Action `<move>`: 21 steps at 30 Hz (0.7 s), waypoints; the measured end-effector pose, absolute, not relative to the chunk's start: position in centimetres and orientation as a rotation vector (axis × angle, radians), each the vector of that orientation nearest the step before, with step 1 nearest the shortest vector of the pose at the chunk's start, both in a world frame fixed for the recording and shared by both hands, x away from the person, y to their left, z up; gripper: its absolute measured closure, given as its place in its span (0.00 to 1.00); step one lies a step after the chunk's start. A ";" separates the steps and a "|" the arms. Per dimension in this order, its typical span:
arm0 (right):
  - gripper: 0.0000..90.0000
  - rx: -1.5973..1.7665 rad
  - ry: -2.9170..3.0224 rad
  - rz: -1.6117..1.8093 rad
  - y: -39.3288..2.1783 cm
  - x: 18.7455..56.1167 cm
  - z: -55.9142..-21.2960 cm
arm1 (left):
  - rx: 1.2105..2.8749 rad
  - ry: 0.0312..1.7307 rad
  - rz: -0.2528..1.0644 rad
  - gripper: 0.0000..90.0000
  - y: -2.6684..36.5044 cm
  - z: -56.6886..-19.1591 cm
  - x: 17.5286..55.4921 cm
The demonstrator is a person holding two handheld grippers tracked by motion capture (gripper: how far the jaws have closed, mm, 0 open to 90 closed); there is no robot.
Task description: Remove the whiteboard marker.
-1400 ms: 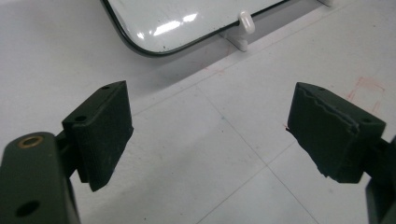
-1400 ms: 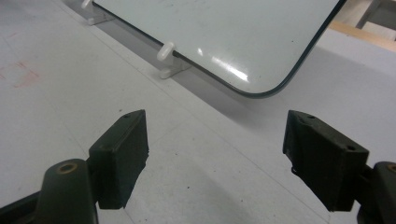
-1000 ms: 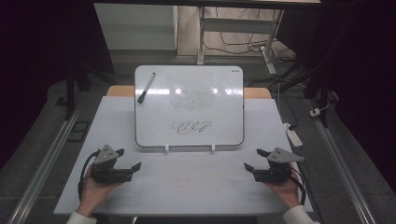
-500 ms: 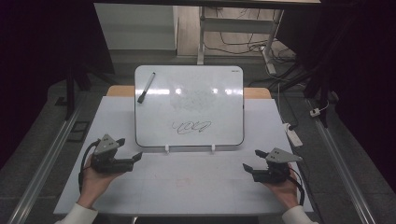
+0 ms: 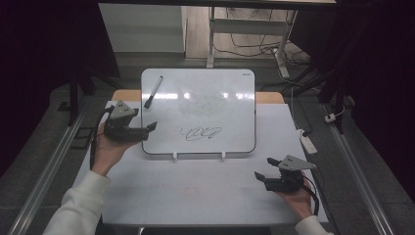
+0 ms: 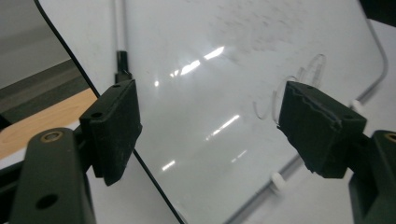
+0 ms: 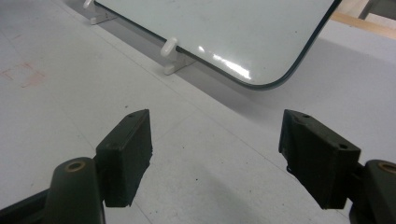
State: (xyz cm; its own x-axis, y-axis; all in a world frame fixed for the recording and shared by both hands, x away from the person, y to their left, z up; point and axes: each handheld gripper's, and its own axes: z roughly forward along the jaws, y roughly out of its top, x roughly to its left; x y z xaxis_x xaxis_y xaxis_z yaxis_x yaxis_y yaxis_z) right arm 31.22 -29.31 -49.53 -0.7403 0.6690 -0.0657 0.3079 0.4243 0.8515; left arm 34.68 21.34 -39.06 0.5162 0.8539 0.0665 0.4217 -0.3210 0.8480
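Note:
A whiteboard (image 5: 205,98) leans on small white stands at the table's middle, with a dark scribble (image 5: 200,132) low on it and a black marker (image 5: 153,91) stuck near its top left. My left gripper (image 5: 150,128) is raised at the board's left edge, open, its jaws straddling that edge (image 6: 140,161) with nothing gripped. The scribble (image 6: 275,100) shows past its right jaw. My right gripper (image 5: 260,176) is open low over the table at the front right, the board's lower corner (image 7: 261,77) ahead of it.
The white tabletop (image 5: 195,191) spreads in front of the board, with a faint red mark (image 7: 23,74) on it. A power strip (image 5: 306,141) lies at the right edge. Metal rails run along both sides, and cables trail on the floor behind.
My left gripper has risen from the table's front left and moved forward to the whiteboard's left edge. The right gripper has barely shifted.

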 end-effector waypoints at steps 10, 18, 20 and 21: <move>0.29 0.848 2.299 1.238 -29.3 31.5 -49.8 | 1.970 1.071 0.771 0.31 20.0 -37.7 40.2; 0.29 0.860 2.316 1.231 -29.4 31.6 -50.2 | 1.942 1.115 0.805 0.40 19.5 -37.4 43.6; 0.29 0.861 2.315 1.233 -29.4 31.6 -50.2 | 1.945 1.127 0.814 0.43 19.5 -37.6 44.4; 0.29 0.863 2.316 1.233 -29.4 31.6 -50.2 | 1.947 1.136 0.825 0.45 19.4 -37.7 44.7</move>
State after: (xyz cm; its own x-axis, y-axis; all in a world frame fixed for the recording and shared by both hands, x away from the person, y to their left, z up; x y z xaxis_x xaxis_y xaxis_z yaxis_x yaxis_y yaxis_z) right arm 31.64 -29.39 -50.23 -0.7408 0.6705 -0.0416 0.3398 0.4274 0.8378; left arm 44.71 19.42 -37.74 0.4053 0.8992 0.1647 0.4350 -0.3482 0.8304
